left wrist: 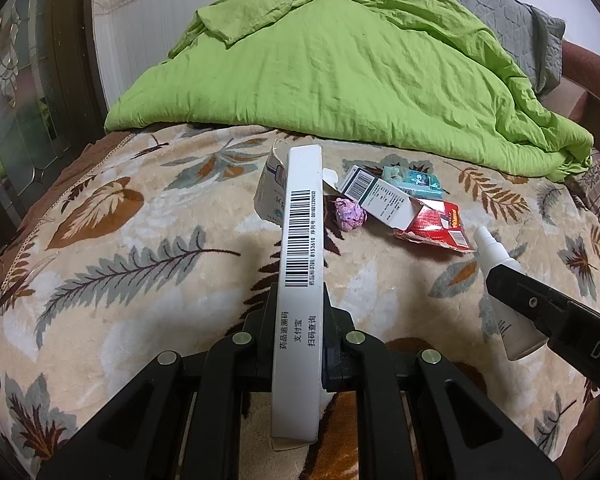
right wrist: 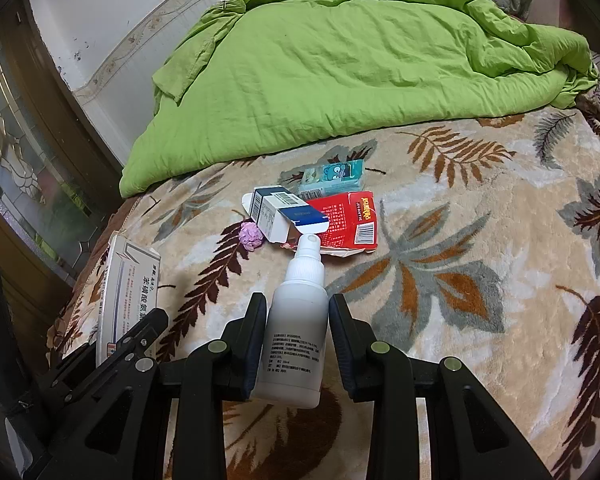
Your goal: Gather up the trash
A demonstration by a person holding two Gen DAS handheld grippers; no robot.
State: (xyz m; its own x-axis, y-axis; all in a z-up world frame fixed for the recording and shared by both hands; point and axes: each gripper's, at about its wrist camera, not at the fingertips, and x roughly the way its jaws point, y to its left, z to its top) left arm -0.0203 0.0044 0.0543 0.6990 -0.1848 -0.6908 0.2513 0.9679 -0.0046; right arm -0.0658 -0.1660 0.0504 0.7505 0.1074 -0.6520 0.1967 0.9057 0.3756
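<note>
The left hand-held gripper (left wrist: 298,344) is clenched on a flat white medicine box (left wrist: 302,248), which it holds by its narrow sides so that the barcode edge looks up at the camera. The right hand-held gripper (right wrist: 298,344) is grasping a white spray bottle (right wrist: 296,332) around its body, with the nozzle pointing forward over the bed (right wrist: 480,320). Both things are lifted above the leaf-pattern blanket and touch nothing else.

The rest of the trash lies in one small heap in the middle of the bed, just in front of the green quilt (right wrist: 340,60): an open blue and white carton (right wrist: 284,216), a flattened red box (right wrist: 352,220) partly under it, a teal tissue pack (right wrist: 332,178) behind them, and a crumpled pink paper ball (right wrist: 251,237) beside the carton. In the left view a torn white carton (left wrist: 270,196) shows half hidden behind the held box.

No bin or bag can be seen in either view, so I cannot tell where the trash must go. My judgement is that both hands are full and the next good move is to carry these two things away and drop them before coming back for the heap. The box is thin and may turn between the pads, so it is better to keep it level and move slowly. The bottle is round and smooth; the grip should stay on its wide part.
</note>
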